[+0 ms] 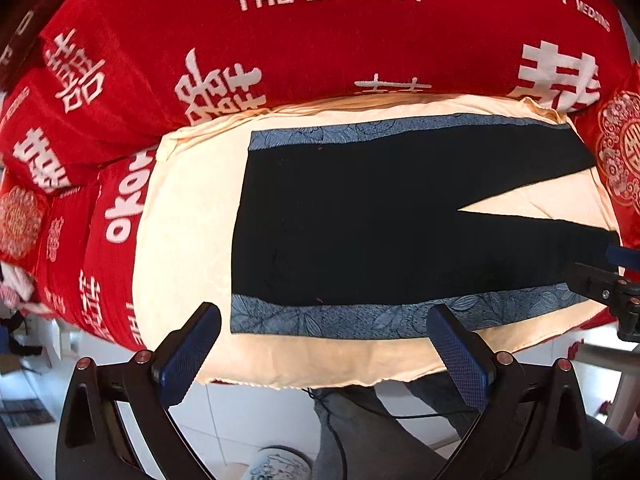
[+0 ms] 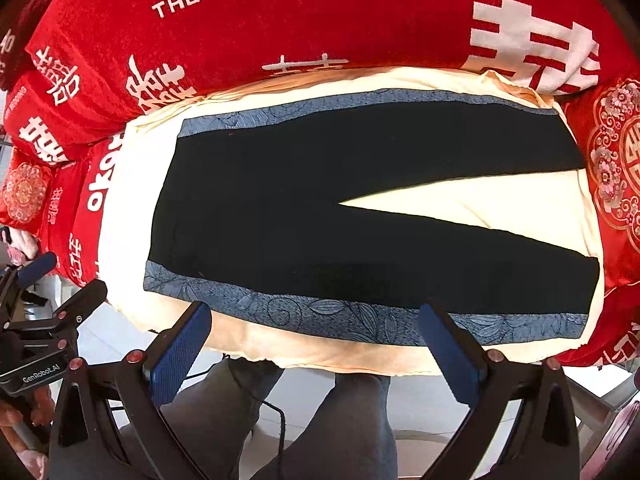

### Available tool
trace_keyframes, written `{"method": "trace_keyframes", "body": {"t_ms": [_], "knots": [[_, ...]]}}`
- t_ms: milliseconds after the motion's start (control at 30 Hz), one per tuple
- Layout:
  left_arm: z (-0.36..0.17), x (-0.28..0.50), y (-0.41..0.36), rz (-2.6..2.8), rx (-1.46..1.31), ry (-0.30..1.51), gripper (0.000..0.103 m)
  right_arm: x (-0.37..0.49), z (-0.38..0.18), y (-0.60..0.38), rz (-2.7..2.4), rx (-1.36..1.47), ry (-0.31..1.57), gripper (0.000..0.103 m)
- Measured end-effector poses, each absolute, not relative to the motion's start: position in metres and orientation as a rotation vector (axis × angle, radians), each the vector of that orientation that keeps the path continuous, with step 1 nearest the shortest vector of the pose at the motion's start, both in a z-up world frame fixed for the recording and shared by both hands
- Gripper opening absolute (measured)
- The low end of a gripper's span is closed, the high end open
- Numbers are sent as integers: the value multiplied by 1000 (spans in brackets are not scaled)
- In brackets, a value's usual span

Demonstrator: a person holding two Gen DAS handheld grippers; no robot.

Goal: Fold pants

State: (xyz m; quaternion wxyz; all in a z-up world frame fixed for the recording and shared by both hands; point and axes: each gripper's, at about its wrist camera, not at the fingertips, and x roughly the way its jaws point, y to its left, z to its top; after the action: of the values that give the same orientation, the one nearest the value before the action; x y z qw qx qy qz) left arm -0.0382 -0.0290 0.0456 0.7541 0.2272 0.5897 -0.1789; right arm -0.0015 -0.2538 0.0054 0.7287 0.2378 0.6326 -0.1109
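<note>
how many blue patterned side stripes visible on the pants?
2. One stripe runs along the far edge of the black pants, next to the red bedding. The other stripe runs along the near edge, just ahead of the open right gripper.

left tongs (image 1: 322, 354) spread wide, right tongs (image 2: 314, 352) spread wide

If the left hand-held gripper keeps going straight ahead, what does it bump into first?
Probably the pants, at the blue patterned stripe along their near edge. The left hand-held gripper is open; depth is hard to judge.
</note>
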Motion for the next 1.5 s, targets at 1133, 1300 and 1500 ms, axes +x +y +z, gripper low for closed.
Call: {"method": "trace_keyframes", "body": {"t_ms": [1133,1300,1500], "knots": [[-89,-15,55,-252,387,1536,103,-52,-92,-216,-291,896,1383,103],[-111,-7,58,-234,370,1549,103,-45,-124,-205,-249,974,1396,103],[-129,-3,59,-236,330,1487,103,-33,-157,-194,-161,1028,1386,103]]}}
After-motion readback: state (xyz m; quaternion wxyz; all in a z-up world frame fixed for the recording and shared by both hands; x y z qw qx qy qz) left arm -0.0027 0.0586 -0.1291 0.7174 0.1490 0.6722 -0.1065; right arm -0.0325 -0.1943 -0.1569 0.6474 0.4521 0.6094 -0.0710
